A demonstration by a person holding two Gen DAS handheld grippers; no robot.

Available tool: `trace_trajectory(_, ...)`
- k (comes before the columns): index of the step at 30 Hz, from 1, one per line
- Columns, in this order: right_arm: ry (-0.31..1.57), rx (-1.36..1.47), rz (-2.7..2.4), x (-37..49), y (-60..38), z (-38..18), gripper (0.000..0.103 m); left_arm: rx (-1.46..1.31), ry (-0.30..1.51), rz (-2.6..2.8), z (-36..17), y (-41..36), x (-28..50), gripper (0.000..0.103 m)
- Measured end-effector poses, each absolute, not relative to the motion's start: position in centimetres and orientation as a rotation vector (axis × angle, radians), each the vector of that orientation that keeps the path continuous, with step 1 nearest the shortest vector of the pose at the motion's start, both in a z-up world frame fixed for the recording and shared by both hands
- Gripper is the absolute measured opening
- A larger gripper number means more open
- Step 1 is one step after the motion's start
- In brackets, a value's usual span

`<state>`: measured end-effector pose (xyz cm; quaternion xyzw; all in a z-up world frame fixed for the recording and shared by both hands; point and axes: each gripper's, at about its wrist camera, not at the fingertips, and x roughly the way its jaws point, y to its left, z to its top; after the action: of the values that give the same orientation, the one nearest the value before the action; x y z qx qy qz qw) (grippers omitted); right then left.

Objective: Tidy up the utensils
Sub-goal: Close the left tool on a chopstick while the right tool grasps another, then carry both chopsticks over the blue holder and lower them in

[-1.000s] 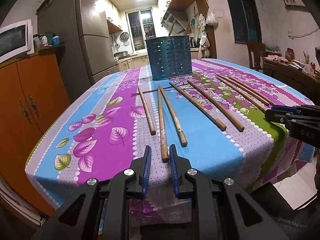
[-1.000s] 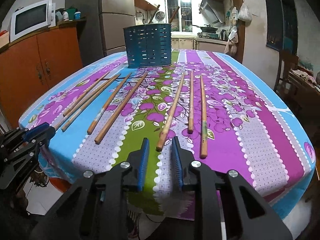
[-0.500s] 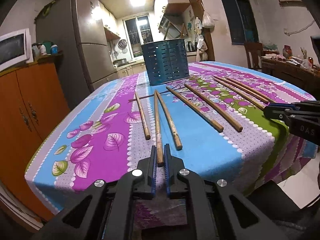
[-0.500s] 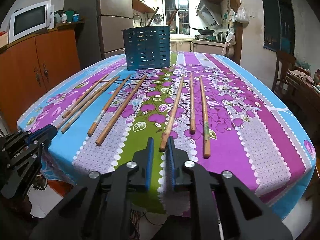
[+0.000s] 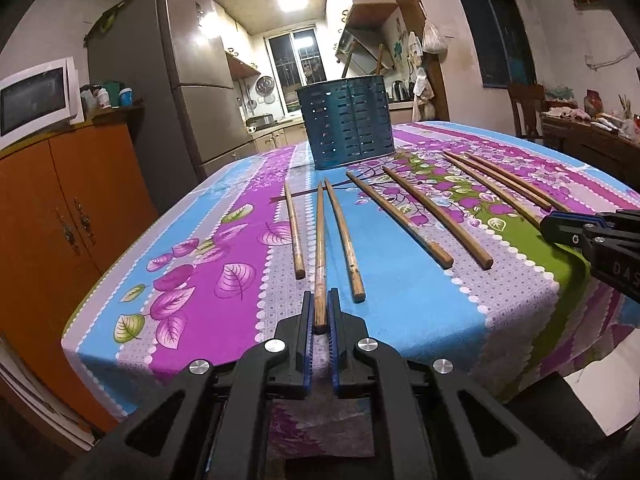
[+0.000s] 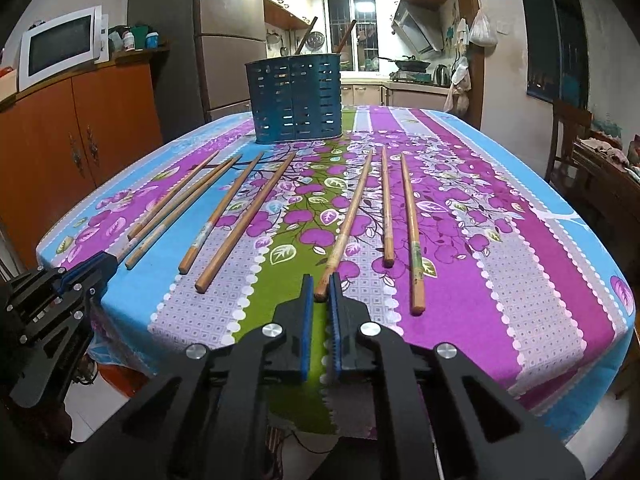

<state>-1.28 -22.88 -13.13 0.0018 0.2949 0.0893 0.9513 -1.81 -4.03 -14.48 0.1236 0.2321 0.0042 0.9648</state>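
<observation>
Home kitchen; fridge; microwave; wok on stove

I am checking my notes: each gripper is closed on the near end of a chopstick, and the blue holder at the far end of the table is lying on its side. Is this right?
Not fully. The blue holder stands upright, as the right wrist view shows. The rest holds: the left gripper and the right gripper are each closed on a chopstick's near end.
</observation>
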Motion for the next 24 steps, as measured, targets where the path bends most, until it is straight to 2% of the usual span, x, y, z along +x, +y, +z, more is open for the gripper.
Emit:
trace_trajectory(16, 0.596, 0.052, 0.172, -1.3, -23.4, -13.1, 0.005, 0.198, 0.468, -0.021, -14.3, -3.0, -1.5, 0.007)
trace_trajectory(24, 0.544, 0.018, 0.159, -1.9, -23.8, -11.3, 0.005, 0.165, 0.420, -0.026, -12.5, -2.3, -2.2, 0.007)
